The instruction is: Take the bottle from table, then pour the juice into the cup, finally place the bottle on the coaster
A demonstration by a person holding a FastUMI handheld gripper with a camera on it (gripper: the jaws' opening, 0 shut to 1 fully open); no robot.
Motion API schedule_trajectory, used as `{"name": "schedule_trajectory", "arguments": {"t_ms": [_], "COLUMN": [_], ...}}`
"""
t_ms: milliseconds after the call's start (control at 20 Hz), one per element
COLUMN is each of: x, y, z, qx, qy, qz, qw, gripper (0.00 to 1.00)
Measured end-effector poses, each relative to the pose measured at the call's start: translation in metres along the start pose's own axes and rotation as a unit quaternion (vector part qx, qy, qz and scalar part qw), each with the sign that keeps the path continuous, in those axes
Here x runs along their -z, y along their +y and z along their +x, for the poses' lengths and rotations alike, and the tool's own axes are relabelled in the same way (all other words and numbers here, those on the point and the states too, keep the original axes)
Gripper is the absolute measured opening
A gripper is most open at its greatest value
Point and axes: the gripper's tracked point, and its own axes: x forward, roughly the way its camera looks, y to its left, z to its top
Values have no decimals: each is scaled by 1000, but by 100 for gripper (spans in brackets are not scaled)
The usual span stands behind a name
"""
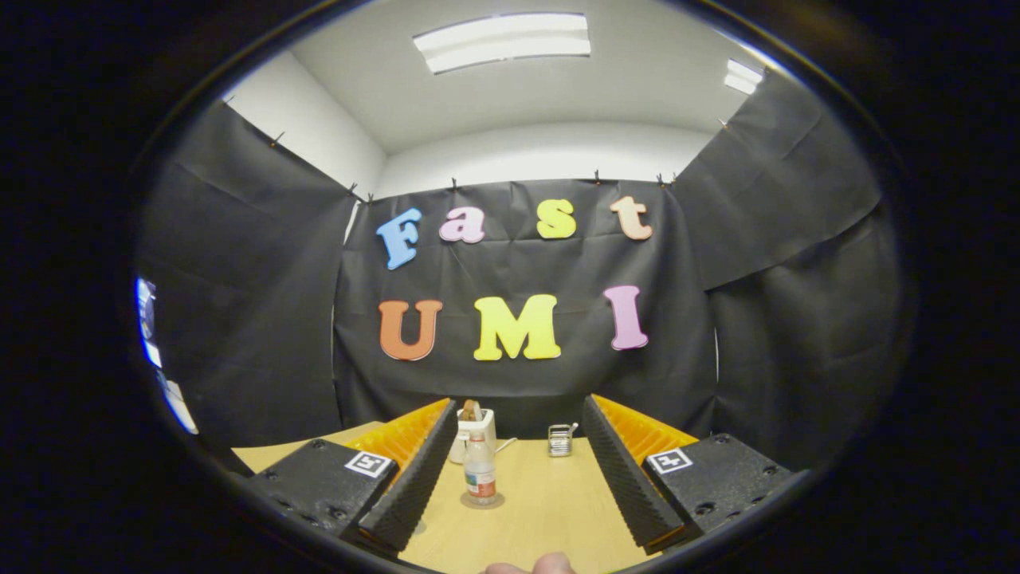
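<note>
Already the small clear plastic bottle with the red-and-white label [480, 475] stands upright on a thin round coaster [482, 501] on the pale wooden desk [550, 510], which is where the task wants it to end. That fits a bottle set down after pouring, or one simply standing there. Just behind the bottle is a white cup [476, 429] with something brownish in its mouth; I cannot tell whether it holds juice. To the right of the bottle, further back, sits a small shiny metal holder [561, 440]. My fingers [518, 530] are spread wide and hold nothing, the bottle beyond them and nearer my left finger. The risk I see: the bottle is slim and tall, so a sideways drift of that left finger could clip it and topple it against the cup.
</note>
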Motion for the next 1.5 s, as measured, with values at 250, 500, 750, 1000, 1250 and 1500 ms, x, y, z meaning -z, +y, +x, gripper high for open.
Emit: {"name": "schedule_trajectory", "arguments": {"t_ms": [250, 500, 750, 1000, 1250, 1500], "x": [9, 26, 38, 46, 44, 45], "y": [0, -2, -4, -2, 1, -3], "z": [6, 11, 19, 21, 23, 25], "qx": [-6, 0, 5, 1, 2, 10], "qy": [12, 18, 32, 38, 33, 31], "qz": [23, 4, 9, 8, 8, 7], "qw": [1000, 1000, 999, 999, 999, 999], "gripper": [100, 100, 100, 100, 100, 100]}}
